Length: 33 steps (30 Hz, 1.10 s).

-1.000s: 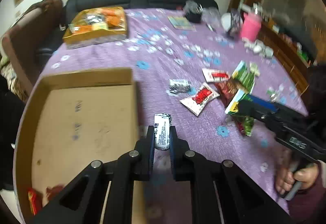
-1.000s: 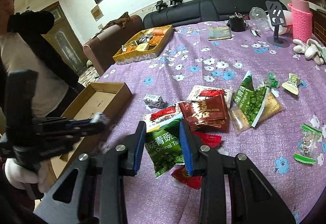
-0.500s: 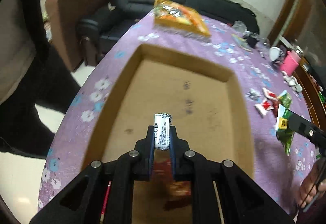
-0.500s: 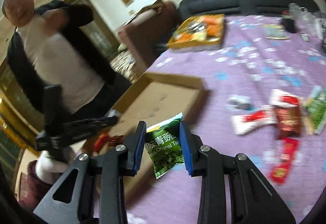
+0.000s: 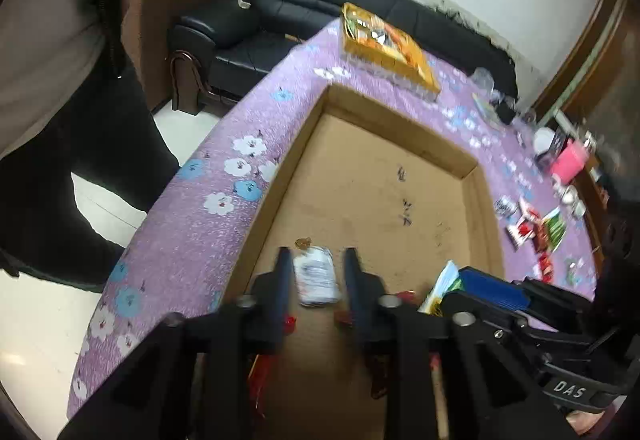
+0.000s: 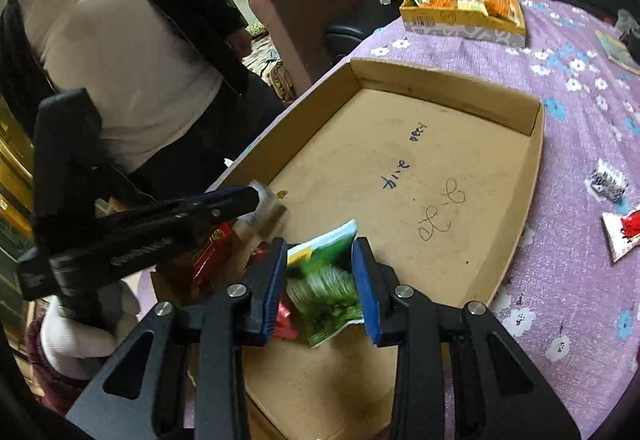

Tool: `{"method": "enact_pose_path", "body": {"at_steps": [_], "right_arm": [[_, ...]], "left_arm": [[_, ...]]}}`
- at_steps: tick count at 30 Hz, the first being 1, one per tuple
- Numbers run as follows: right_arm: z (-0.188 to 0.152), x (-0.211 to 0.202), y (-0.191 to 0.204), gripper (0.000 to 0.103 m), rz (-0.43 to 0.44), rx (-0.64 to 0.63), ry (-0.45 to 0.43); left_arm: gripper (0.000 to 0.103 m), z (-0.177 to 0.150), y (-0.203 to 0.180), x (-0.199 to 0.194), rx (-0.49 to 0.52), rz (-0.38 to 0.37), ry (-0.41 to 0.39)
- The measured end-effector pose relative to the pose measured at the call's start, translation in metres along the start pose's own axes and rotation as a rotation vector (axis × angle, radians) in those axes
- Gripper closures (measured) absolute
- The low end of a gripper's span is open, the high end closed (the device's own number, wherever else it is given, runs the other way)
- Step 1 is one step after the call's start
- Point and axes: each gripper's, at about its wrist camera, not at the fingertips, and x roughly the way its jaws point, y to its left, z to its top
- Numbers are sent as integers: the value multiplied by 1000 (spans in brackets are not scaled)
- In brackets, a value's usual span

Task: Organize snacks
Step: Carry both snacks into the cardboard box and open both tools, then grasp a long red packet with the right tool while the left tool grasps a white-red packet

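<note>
One round table under a purple flowered cloth (image 6: 568, 224) carries two boxes: one shallow brown cardboard tray (image 6: 535, 156) at the near edge and one yellow box of assorted snacks (image 6: 464, 14) at the far side. Half a second ago both grippers were arriving over the tray with jaws clamped; now both hang low above its near end with jaws parted. The left gripper (image 5: 316, 272) stands open, and the one small white printed packet (image 5: 316, 275) it gripped earlier now lies blurred between the fingers, free of both pads, against the tray floor. The right gripper (image 6: 320, 276) has likewise widened: the one green snack bag (image 6: 324, 288) sits loose and blurred between its blue pads (image 6: 365, 292), over the tray's near end. Red wrappers (image 6: 210, 254) lie in the tray beneath the left gripper; their number cannot be told. Outside the tray, a cluster of loose packets (image 5: 534, 226) remains on the cloth, too small to count.
</note>
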Motion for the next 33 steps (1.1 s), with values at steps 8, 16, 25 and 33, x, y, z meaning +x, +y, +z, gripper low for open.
{"method": "enact_pose_path", "body": {"at_steps": [8,16,25,33], "right_arm": [[-8,-85,-31,51,-71,31,-144],[-63,-201,-156,46,-339,284,-284],[-72,-169,-196,46,-382,335,-195],[-59,-115,-198,46,-432,257,-138]], "left_arm": [[35,-4,-23,-52,-26,-115,-134],[23,-26,-71,-54,-28,-308,-127],[23,-51,-150,-12,152,-298,7],[23,-38,-209,9,400,-182,1]]}}
